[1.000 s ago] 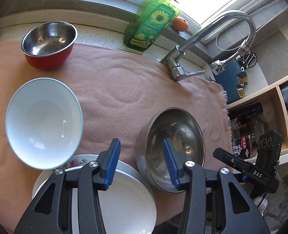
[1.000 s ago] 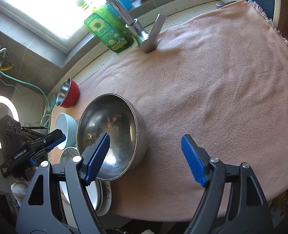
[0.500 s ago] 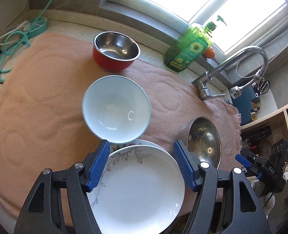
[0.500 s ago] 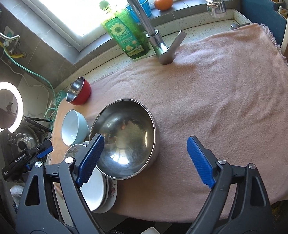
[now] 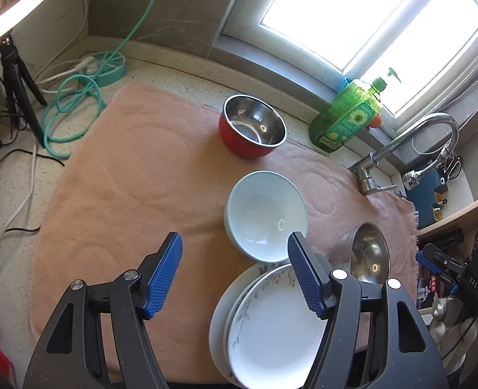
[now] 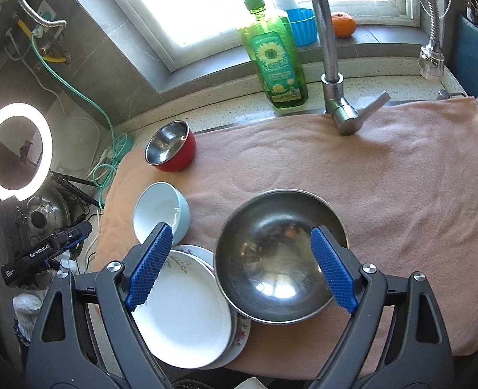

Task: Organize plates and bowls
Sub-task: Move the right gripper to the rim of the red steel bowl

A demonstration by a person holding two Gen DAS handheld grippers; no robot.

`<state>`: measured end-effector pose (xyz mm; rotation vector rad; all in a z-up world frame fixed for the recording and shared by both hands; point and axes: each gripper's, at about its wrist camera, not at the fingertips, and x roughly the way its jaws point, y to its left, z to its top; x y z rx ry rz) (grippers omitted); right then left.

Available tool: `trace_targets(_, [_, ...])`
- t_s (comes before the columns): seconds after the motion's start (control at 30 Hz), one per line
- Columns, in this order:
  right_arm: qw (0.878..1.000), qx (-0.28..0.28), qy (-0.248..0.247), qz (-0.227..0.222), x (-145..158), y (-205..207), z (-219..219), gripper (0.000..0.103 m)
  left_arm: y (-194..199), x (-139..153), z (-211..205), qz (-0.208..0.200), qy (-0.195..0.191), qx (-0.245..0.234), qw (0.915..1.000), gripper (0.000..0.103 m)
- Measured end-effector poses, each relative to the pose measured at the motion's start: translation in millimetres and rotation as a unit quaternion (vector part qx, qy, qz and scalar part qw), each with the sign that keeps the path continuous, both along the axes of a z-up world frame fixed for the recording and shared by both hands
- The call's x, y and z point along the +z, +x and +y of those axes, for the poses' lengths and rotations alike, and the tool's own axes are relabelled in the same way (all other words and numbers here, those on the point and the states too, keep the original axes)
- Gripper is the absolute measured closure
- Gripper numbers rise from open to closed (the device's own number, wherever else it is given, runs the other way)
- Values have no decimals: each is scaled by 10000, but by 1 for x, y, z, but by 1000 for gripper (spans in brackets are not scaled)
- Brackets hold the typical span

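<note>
Left gripper (image 5: 235,272) spread wide, empty, above the pink towel (image 5: 135,191). Right gripper (image 6: 240,267) wide too, over the large steel bowl (image 6: 279,259), which touches the stacked white plates (image 6: 187,311); pale-blue ceramic bowl (image 6: 161,210) just behind them.

A stack of white plates (image 6: 187,317), the top one with a leaf sprig at its rim, lies under the right tool's (image 6: 239,269) left finger. The steel bowl (image 6: 278,256) sits upright between its fingers, overlapping the stack's edge. The pale blue bowl (image 5: 266,215) stands just beyond the plates; the red bowl (image 5: 253,126) farther off.
</note>
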<state>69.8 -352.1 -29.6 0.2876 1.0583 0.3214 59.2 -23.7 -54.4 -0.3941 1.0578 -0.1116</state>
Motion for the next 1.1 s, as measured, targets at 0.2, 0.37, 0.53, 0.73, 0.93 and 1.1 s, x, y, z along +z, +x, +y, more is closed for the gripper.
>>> trace_targets(0.2, [9989, 190, -375, -202, 16, 30, 54, 13, 31, -1, 21, 12, 295, -250, 9993, 36])
trace_targets(0.37, [9986, 225, -461, -118, 13, 65, 90, 13, 66, -2, 36, -10, 401, -507, 9979, 36])
trace_targets(0.53, [9996, 88, -143, 220, -4, 101, 109, 13, 101, -8, 43, 31, 254, -695, 9973, 36])
trace_targets(0.73, [9982, -30, -34, 595, -29, 138, 128, 13, 140, -25, 43, 278, -88, -908, 9954, 36])
trace_targets(0.93, [9964, -100, -103, 834, -53, 171, 146, 14, 178, -42, 39, 551, -228, -916, 9940, 36])
trace_targets(1.1, [9944, -139, -13, 1046, -74, 195, 155, 26, 197, -52, 33, 712, -276, -1093, 9911, 36])
